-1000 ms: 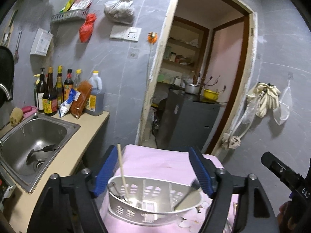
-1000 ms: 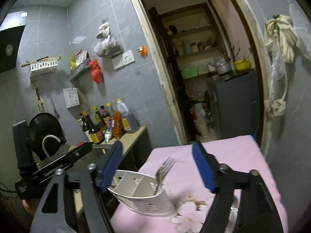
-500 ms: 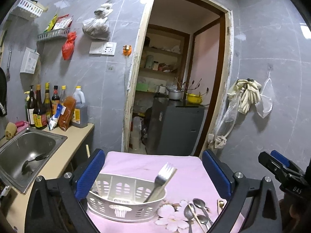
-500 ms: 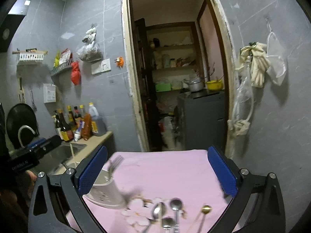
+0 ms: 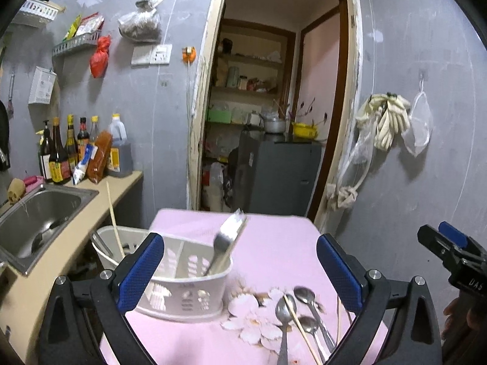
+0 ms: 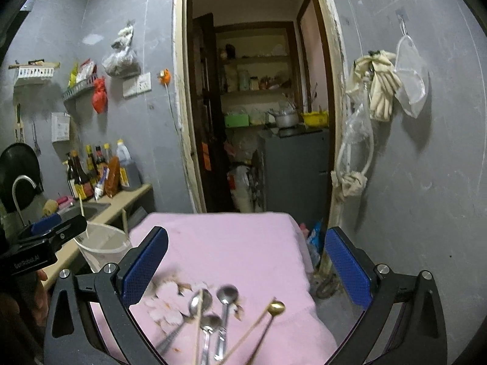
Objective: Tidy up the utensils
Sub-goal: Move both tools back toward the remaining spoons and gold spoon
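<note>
A white slotted utensil basket (image 5: pixel 182 276) stands on the pink floral tablecloth (image 5: pixel 274 237), at its left edge. A fork (image 5: pixel 228 240) leans in the basket's right compartment and a chopstick (image 5: pixel 114 219) in its left. Several spoons (image 5: pixel 292 310) and loose chopsticks lie on the cloth to the basket's right. My left gripper (image 5: pixel 240 238) is open, empty, above the basket's right end. My right gripper (image 6: pixel 247 231) is open and empty above the spoons (image 6: pixel 225 298), a gold spoon (image 6: pixel 275 307) and chopsticks (image 6: pixel 243 334). The basket (image 6: pixel 103 246) sits far left there.
A steel sink (image 5: pixel 39 213) and sauce bottles (image 5: pixel 70 152) fill the beige counter left of the table. Behind the table a doorway opens onto a grey cabinet (image 5: pixel 274 176). Gloves and bags hang on the right wall (image 5: pixel 389 121).
Both grippers have opened wider and shifted right, away from the basket. The basket has slid left in both views and the spoons on the cloth have come into sight.
</note>
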`<action>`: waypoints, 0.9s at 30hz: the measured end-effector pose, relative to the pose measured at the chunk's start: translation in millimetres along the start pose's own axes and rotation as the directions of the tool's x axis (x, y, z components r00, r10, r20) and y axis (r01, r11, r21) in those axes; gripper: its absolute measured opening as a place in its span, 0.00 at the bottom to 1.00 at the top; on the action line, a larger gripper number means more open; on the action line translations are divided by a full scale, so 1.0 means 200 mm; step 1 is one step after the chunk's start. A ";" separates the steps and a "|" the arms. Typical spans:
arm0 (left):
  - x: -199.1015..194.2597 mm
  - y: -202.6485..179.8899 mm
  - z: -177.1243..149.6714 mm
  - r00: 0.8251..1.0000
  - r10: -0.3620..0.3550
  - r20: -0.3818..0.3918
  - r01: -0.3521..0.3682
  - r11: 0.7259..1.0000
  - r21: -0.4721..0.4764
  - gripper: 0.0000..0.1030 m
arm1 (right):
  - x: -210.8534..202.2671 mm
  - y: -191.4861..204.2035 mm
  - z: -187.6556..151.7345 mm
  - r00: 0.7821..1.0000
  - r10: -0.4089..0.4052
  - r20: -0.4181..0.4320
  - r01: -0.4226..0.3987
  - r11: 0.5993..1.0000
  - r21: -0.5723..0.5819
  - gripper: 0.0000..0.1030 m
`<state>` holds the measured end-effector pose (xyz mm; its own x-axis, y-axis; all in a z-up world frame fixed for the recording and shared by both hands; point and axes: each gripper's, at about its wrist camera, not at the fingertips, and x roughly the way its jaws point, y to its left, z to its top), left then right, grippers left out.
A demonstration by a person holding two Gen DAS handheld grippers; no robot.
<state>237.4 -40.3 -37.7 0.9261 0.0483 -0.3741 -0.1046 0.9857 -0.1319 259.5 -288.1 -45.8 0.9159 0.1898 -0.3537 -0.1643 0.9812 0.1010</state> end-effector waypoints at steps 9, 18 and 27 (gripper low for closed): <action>0.15 -0.12 -0.17 0.997 0.013 -0.079 -0.012 1.000 0.012 0.98 | 0.11 -0.19 -0.19 0.994 -0.016 -0.113 0.020 0.999 0.030 0.98; 0.32 -0.22 -0.33 0.983 -0.003 -0.186 0.010 0.999 0.037 0.98 | 0.25 -0.34 -0.43 0.971 0.007 -0.238 0.014 0.996 0.086 0.98; 0.47 -0.30 -0.50 0.967 -0.020 -0.254 0.033 0.998 0.049 0.98 | 0.43 -0.41 -0.60 0.959 0.080 -0.271 -0.043 0.989 0.139 0.98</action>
<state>295.5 -111.4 -156.7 0.8053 -0.0140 -0.5926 -0.0557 0.9935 -0.0991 308.3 -347.8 -195.3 0.7666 0.2697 -0.5828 -0.1513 0.9578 0.2443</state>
